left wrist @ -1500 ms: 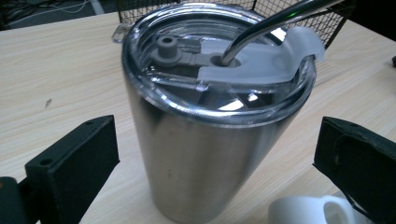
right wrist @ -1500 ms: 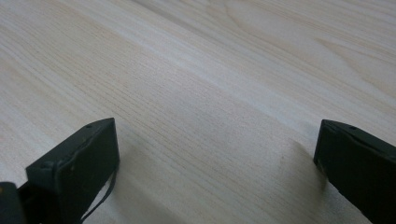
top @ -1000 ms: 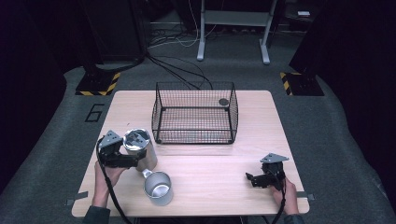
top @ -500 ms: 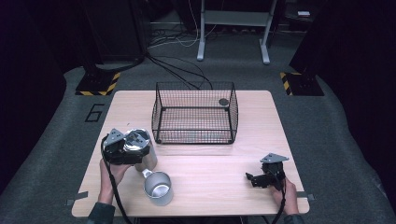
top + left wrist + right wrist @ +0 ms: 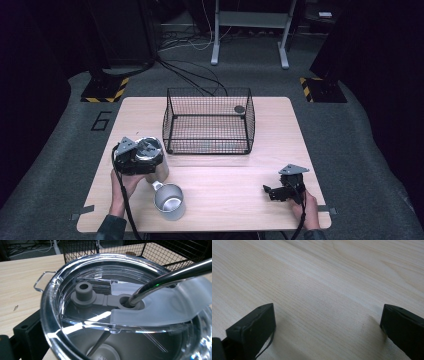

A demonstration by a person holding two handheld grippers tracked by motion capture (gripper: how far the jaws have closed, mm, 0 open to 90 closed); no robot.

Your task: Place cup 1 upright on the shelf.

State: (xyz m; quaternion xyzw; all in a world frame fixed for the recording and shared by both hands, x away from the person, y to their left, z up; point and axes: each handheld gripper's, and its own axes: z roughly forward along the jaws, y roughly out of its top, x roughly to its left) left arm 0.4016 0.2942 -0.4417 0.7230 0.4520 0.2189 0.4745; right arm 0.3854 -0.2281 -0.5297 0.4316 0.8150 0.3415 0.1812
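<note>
A steel tumbler (image 5: 156, 159) with a clear lid (image 5: 105, 312) and a metal straw (image 5: 175, 273) stands at the table's left. My left gripper (image 5: 146, 159) sits against it with the tumbler between the jaws. One black jaw shows wide at the lid's lower left; the other is hidden. A steel mug (image 5: 169, 202) stands upright just in front of the tumbler, its handle turned toward it. Near the front right, my right gripper (image 5: 268, 191) (image 5: 327, 322) rests low over bare wood, open with nothing between its fingers.
A black wire basket (image 5: 207, 134) (image 5: 162, 250) stands at the table's (image 5: 280, 150) back centre, close behind the tumbler, with a small dark disc (image 5: 239, 108) at its far right corner. Bare wood lies between the two grippers.
My left gripper has slid right, closing in on the tumbler until it sits between the jaws. Right gripper, mug and basket have not moved.
</note>
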